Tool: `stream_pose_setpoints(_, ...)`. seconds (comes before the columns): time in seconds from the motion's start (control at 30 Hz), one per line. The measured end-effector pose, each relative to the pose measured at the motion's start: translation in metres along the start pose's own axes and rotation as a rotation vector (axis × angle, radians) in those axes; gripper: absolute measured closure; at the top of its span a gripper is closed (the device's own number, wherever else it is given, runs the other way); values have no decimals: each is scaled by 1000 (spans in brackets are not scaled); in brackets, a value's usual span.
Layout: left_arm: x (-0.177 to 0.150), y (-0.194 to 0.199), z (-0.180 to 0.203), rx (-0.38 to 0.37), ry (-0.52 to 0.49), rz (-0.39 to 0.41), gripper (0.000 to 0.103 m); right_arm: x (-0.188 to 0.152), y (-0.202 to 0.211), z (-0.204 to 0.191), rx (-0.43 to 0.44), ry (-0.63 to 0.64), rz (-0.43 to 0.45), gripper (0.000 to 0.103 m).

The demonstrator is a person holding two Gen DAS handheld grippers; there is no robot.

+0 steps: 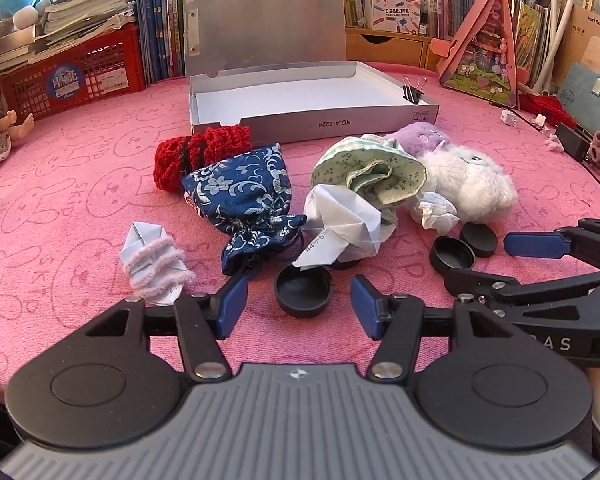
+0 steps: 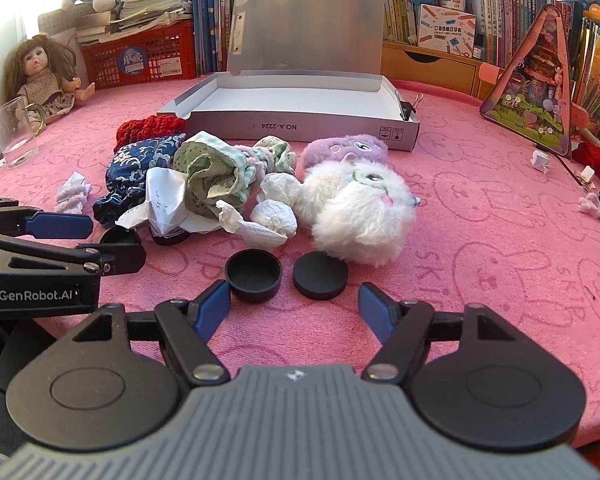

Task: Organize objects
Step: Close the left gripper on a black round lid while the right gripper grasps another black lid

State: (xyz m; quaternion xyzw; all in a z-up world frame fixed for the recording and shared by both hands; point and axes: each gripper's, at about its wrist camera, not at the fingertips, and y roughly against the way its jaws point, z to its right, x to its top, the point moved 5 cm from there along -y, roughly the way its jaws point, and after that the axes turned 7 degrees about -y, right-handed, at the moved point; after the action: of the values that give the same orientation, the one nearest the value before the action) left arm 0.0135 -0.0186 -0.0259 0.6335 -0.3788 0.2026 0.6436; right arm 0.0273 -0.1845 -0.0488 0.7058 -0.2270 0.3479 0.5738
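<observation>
Only the right wrist view gives us the doll (image 2: pixel 46 76) and the clear glass (image 2: pixel 14 134) at the table's far left. The left wrist view alone shows the folded paper wrapped in pink pipe cleaner (image 1: pixel 156 266) whole.

Left gripper (image 1: pixel 298 306): fingers spread, nothing between them, an upturned black cap (image 1: pixel 304 289) just ahead. Right gripper (image 2: pixel 294 306): also spread and empty, facing a second upturned cap (image 2: pixel 253 276) and a flat black lid (image 2: pixel 320 275) side by side.

We note the pile mid-table: blue floral pouch (image 1: pixel 246 196), red knit piece (image 1: pixel 198 154), green cloth (image 1: pixel 374 174), crumpled paper (image 1: pixel 346 232), white plush (image 2: pixel 360 216), purple plush (image 2: pixel 342 150). The open grey box (image 1: pixel 300 98) sits behind it, lid upright.

Surface: pink rabbit-print cloth (image 2: pixel 500 240). Books and a red crate (image 1: pixel 76 76) line the back.
</observation>
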Motion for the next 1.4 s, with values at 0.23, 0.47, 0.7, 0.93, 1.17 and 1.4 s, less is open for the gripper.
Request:
stream_pose_setpoints(0.23, -2, -1, 0, -21, 10, -11, 47, 0, 2, -8, 36, 31, 7, 49)
stream_pose_setpoints(0.47, -4, -2, -2, -29, 19, -10, 53, 0, 5, -15, 75, 54, 18, 64)
stream_pose_setpoints(0.7, -2, -2, -3, -35, 35, 0, 53, 4, 2, -17, 93, 62, 23, 57)
stream_pose_setpoints(0.93, 0, -5, -4, -40, 40, 16, 53, 5, -4, -20, 118, 63, 19, 59)
stream_pose_setpoints(1.17, 0, -3, -6, -51, 52, 21, 65, 6, 1, -25, 146, 101, 51, 66)
stream_pose_setpoints(1.4, 9, 11, -8, -47, 41, 68, 65, 10, 6, -20, 174, 81, 67, 66)
